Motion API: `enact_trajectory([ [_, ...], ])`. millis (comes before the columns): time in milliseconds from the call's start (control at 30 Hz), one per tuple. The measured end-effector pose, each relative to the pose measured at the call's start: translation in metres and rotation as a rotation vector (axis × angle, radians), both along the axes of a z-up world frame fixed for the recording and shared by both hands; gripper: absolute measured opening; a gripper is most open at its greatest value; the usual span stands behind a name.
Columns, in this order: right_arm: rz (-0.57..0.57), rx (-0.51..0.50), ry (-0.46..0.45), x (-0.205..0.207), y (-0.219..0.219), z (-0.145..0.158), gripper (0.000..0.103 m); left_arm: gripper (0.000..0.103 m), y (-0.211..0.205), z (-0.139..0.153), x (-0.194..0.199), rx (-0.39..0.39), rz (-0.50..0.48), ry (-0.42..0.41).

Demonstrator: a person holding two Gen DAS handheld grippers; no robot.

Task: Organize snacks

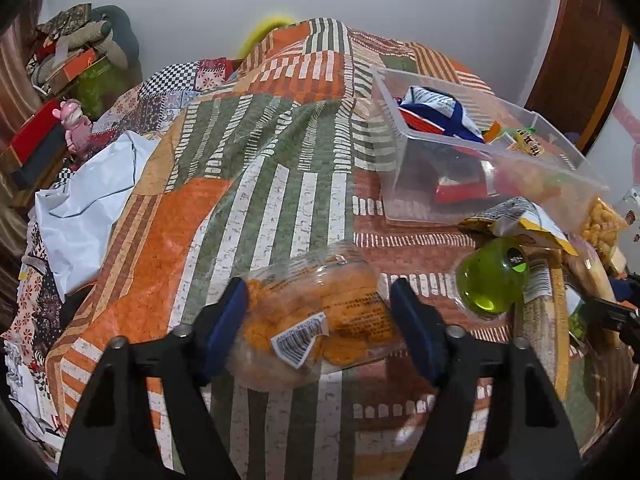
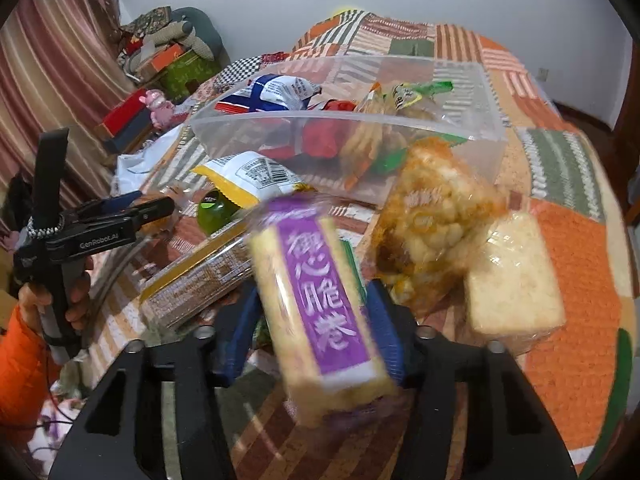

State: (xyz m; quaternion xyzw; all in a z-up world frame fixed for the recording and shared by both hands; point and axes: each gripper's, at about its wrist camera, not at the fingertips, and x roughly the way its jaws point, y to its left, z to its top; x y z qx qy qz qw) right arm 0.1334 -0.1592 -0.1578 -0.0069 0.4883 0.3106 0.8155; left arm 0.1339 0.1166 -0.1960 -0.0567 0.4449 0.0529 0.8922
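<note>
The left hand-held gripper (image 1: 320, 312) is clamped on a clear packet of orange snacks (image 1: 316, 320), its blue pads pressing the packet's two ends, so the long axis runs crosswise between the fingers, barcode label facing the camera. It hangs just above the patchwork bedspread (image 1: 256, 184), probably lifted for carrying to the clear plastic bin (image 1: 480, 152) at the far right, which already holds several packets.

The right hand-held gripper (image 2: 312, 328) is clamped on a purple-labelled wafer roll pack (image 2: 320, 304), gripped across its narrow width. Its long axis points away from the camera and slightly left, towards the bin (image 2: 400, 128), which suits sliding it in end first. A popcorn bag (image 2: 432, 224), a pale cake packet (image 2: 516, 276) and a green jelly cup (image 2: 216, 208) lie loose near the bin, apparently awaiting sorting.
</note>
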Motion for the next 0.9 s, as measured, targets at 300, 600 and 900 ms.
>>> enact_trajectory([
  [300, -0.002, 0.016, -0.022, -0.013, -0.004, 0.01, 0.042, 0.025, -0.009, 0.02, -0.015, 0.009, -0.048, -0.045],
  [600, -0.012, 0.044, -0.057, -0.012, -0.007, 0.024, 0.042, 0.062, 0.002, 0.025, -0.02, 0.009, 0.008, -0.032],
  [900, -0.024, 0.053, -0.046, -0.009, -0.011, 0.023, 0.042, 0.089, 0.025, -0.003, -0.014, -0.139, 0.064, 0.025],
])
